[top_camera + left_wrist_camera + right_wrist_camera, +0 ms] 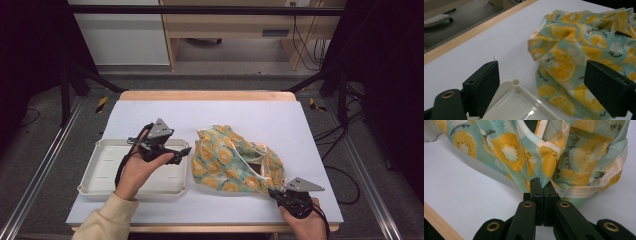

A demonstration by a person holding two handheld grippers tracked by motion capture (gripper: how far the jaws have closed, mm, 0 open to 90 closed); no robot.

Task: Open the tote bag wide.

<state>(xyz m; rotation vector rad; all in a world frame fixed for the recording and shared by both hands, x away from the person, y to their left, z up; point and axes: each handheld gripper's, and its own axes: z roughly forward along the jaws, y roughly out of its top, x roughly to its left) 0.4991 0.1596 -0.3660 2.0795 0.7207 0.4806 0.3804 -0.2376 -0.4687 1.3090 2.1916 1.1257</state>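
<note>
A crumpled teal cloth (230,160) printed with yellow citrus slices and edged in cream lies on the white table, right of centre. My right gripper (274,192) sits at the cloth's near right corner. In the right gripper view my right gripper (542,182) is shut on a fold of the cloth (511,152), which rises from the jaws. My left gripper (182,152) hovers over the right end of the white tray (100,170), just left of the cloth. In the left gripper view my left gripper (541,75) is open with nothing between its jaws, and the cloth (574,50) lies ahead.
The shallow white plastic tray (519,100) holds nothing and rests at the table's near left. A wooden strip (205,95) borders the far side of the white tabletop (150,115). Black frame rails (70,85) stand at both sides, and cables lie on the floor to the right.
</note>
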